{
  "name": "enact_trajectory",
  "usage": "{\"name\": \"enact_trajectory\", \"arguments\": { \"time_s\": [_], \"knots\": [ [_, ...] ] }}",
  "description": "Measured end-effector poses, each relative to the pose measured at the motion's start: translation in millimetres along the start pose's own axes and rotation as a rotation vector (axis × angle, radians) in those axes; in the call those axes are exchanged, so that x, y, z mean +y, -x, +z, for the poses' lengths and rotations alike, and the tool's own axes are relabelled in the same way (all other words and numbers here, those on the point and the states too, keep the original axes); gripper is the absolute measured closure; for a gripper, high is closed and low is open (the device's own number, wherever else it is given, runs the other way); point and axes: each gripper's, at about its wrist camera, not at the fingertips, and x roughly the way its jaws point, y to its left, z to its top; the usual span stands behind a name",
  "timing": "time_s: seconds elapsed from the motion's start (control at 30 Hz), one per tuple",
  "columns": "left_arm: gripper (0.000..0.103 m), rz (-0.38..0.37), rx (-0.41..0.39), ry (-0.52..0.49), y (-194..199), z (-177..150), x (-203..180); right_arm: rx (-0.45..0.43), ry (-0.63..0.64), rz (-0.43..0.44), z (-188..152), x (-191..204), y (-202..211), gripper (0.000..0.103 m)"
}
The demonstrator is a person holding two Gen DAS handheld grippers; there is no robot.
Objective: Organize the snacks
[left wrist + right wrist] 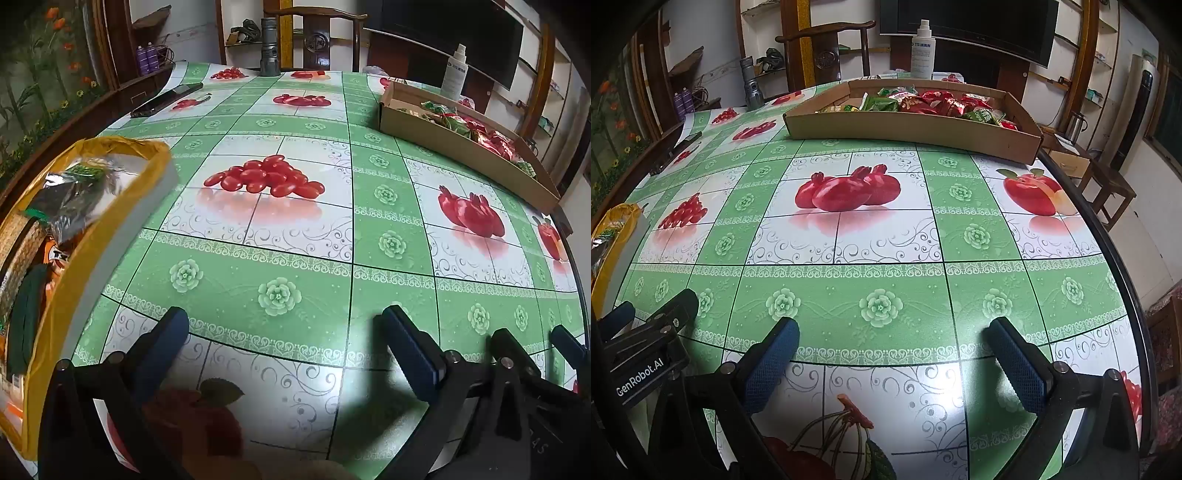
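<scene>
A flat cardboard tray (908,127) at the far right of the table holds several red and green snack packets (934,103); it also shows in the left wrist view (417,125). A box with a yellow rim (92,236) at the left edge holds more snack packets (70,195); it also shows in the right wrist view (617,236). My left gripper (286,332) is open and empty, low over the tablecloth beside the yellow-rimmed box. My right gripper (894,339) is open and empty, near the table's front, well short of the tray.
The table (871,243) has a green fruit-print cloth. A white spray bottle (922,50) stands behind the tray. A grey flashlight (269,48) stands at the far edge, and a dark flat object (166,100) lies at the far left. A wooden chair (317,37) stands behind.
</scene>
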Motion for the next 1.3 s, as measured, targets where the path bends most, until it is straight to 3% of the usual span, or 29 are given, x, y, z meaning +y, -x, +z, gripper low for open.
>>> {"name": "enact_trajectory", "arguments": {
  "time_s": [1.3],
  "knots": [
    [0.000, -0.005, 0.002, -0.006, 6.2, -0.9, 0.8, 0.001, 0.000, 0.000, -0.4, 0.2, 1.1, 0.000]
  ]
}}
